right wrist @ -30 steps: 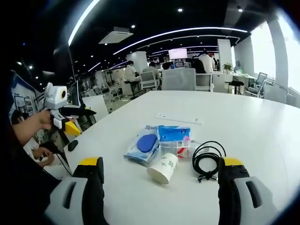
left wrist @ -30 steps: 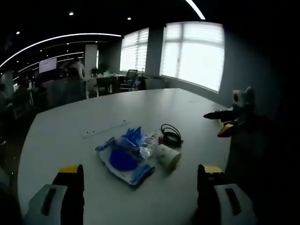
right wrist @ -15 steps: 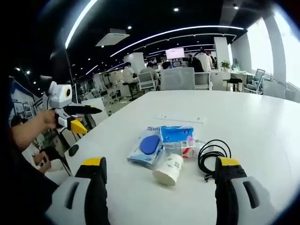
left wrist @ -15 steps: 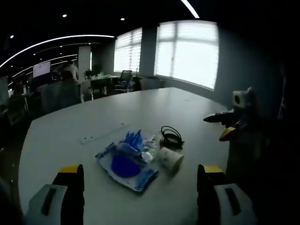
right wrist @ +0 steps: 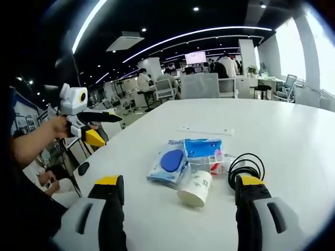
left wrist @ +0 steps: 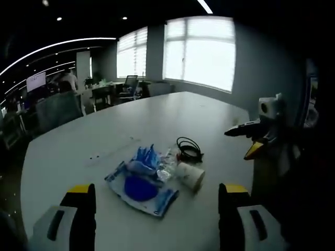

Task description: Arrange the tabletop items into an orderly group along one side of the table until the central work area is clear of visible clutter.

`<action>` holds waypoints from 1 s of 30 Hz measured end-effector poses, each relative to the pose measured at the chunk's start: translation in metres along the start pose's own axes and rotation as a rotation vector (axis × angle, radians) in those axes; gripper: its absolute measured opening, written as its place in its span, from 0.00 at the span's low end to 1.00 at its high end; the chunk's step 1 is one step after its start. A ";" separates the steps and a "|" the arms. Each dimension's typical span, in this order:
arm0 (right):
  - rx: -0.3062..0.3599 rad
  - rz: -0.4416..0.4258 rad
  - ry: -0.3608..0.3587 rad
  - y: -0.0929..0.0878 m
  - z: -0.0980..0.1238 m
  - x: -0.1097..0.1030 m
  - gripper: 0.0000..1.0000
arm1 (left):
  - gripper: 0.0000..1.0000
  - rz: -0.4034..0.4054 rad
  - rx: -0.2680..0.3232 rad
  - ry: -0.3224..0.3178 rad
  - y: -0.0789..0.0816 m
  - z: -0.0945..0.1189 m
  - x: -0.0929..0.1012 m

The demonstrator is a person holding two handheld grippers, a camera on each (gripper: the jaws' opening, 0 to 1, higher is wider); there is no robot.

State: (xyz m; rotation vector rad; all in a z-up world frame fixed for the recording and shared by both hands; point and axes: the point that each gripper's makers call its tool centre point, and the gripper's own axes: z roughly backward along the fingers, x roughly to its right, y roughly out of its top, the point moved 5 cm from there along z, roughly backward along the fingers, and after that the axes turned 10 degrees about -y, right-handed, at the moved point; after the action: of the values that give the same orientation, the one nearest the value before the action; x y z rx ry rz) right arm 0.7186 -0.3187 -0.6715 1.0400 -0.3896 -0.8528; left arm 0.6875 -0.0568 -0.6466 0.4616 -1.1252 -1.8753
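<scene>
While hovering clear of the bench [right wrist: 293,136], both grippers gaping wide, holding nothing. Approaching the cluster's outermost piece first, likely the paper cup [right wrist: 194,189], closing square across its side.

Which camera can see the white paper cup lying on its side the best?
The right gripper view shows the white paper cup best: it is brightly lit, close, and its open mouth and printed side are clear, beside the blue plastic packet. The left gripper view shows the same cup darker and dimmer, seen from the other side.
</scene>
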 end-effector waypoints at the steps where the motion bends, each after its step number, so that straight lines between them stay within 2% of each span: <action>1: 0.002 0.000 -0.002 0.001 0.000 0.000 0.83 | 0.96 -0.002 0.002 0.000 0.001 -0.001 0.001; 7: 0.005 0.018 -0.006 0.009 -0.002 0.005 0.80 | 0.95 0.004 -0.009 0.004 0.002 -0.008 0.002; 12: 0.017 0.032 -0.013 0.019 -0.006 0.013 0.80 | 0.96 0.022 0.006 0.006 0.007 -0.012 0.003; 19: 0.011 0.059 -0.009 0.028 -0.014 0.021 0.80 | 0.97 0.041 -0.012 0.017 0.007 -0.019 0.004; 30: 0.007 0.065 0.025 0.041 -0.026 0.028 0.80 | 0.99 0.067 0.014 0.013 0.016 -0.032 0.006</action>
State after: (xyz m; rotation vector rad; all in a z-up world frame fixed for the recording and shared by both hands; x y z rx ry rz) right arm 0.7702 -0.3156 -0.6510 1.0378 -0.4038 -0.7800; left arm 0.7141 -0.0815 -0.6493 0.4379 -1.1323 -1.8049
